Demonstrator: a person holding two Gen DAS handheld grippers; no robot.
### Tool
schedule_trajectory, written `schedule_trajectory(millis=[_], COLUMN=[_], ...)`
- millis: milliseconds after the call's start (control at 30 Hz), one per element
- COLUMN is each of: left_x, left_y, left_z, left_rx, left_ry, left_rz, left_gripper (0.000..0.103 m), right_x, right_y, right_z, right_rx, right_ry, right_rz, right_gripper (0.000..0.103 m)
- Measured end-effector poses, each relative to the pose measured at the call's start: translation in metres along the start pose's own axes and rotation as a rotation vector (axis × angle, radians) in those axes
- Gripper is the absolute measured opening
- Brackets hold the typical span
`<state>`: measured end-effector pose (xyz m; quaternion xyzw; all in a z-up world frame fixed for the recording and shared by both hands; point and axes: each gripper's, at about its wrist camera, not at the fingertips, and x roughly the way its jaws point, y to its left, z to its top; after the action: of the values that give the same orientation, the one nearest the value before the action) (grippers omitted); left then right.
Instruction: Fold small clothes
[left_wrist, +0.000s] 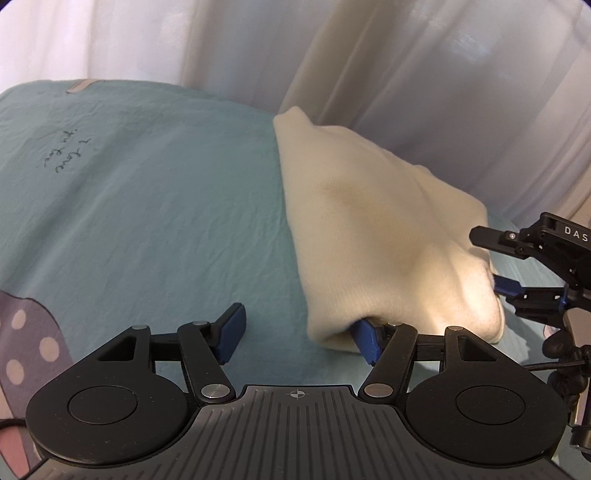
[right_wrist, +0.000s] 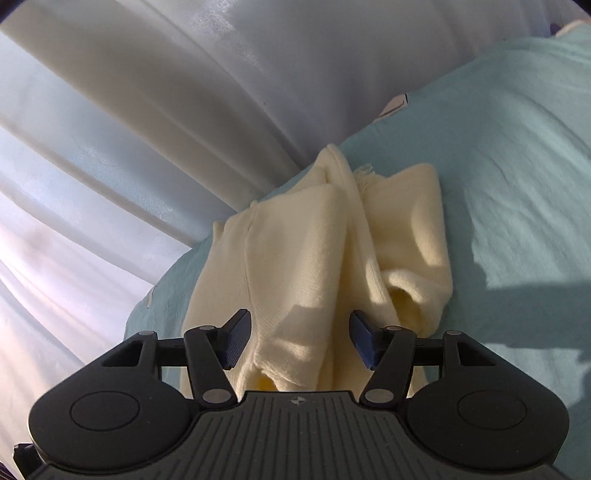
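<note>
A cream knit garment (left_wrist: 384, 236) lies bunched on the teal bedsheet (left_wrist: 166, 221), beside the white curtain (left_wrist: 406, 74). Left gripper (left_wrist: 299, 332) and right gripper (right_wrist: 301, 338) both have jaws apart, fingers straddling its folds.

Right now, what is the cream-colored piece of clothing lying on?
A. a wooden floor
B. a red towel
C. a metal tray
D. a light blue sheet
D. The cream garment lies on the light blue sheet, which spreads out around it in both wrist views, with both claws open beside it.
</note>
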<state>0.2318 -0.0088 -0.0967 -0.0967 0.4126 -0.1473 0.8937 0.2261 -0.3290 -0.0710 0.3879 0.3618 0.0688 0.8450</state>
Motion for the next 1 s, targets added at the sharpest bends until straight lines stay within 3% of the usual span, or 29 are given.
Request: schedule_trajectory(millis=[67, 133, 200, 367, 500, 633, 767, 800, 933, 1000], left_x=[0.002, 0.004, 0.005, 0.006, 0.005, 0.006, 0.007, 0.008, 0.009, 0.009], left_y=[-0.002, -0.005, -0.009, -0.014, -0.017, -0.018, -0.021, -0.023, -0.025, -0.026], left_z=[0.001, 0.003, 0.004, 0.004, 0.003, 0.003, 0.005, 0.004, 0.004, 0.003], left_rx=[0.005, 0.014, 0.023, 0.036, 0.04, 0.033, 0.043, 0.044, 0.044, 0.043], left_ry=[0.001, 0.004, 0.011, 0.015, 0.021, 0.036, 0.041, 0.042, 0.041, 0.039], left_rz=[0.002, 0.007, 0.008, 0.026, 0.022, 0.017, 0.034, 0.036, 0.037, 0.037], left_gripper=[0.067, 0.067, 0.068, 0.068, 0.068, 0.068, 0.068, 0.068, 0.068, 0.069], right_x=[0.011, 0.021, 0.02, -0.008, -0.01, -0.007, -0.01, -0.013, -0.026, -0.024], right_y=[0.003, 0.017, 0.038, 0.072, 0.065, 0.058, 0.045, 0.041, 0.023, 0.014], right_z=[-0.002, -0.004, -0.006, -0.001, 0.006, 0.006, 0.005, 0.005, -0.001, -0.005], right_rx=[0.007, -0.067, -0.194, -0.441, -0.459, -0.476, -0.403, -0.375, -0.286, -0.244], right_ry=[0.026, 0.037, 0.007, -0.183, -0.198, -0.193, -0.131, -0.124, -0.069, -0.016], right_rz=[0.03, -0.017, -0.088, -0.243, -0.304, -0.345, -0.28, -0.257, -0.161, -0.113], right_gripper=[0.049, 0.022, 0.015, 0.012, 0.008, 0.008, 0.012, 0.016, 0.046, 0.047])
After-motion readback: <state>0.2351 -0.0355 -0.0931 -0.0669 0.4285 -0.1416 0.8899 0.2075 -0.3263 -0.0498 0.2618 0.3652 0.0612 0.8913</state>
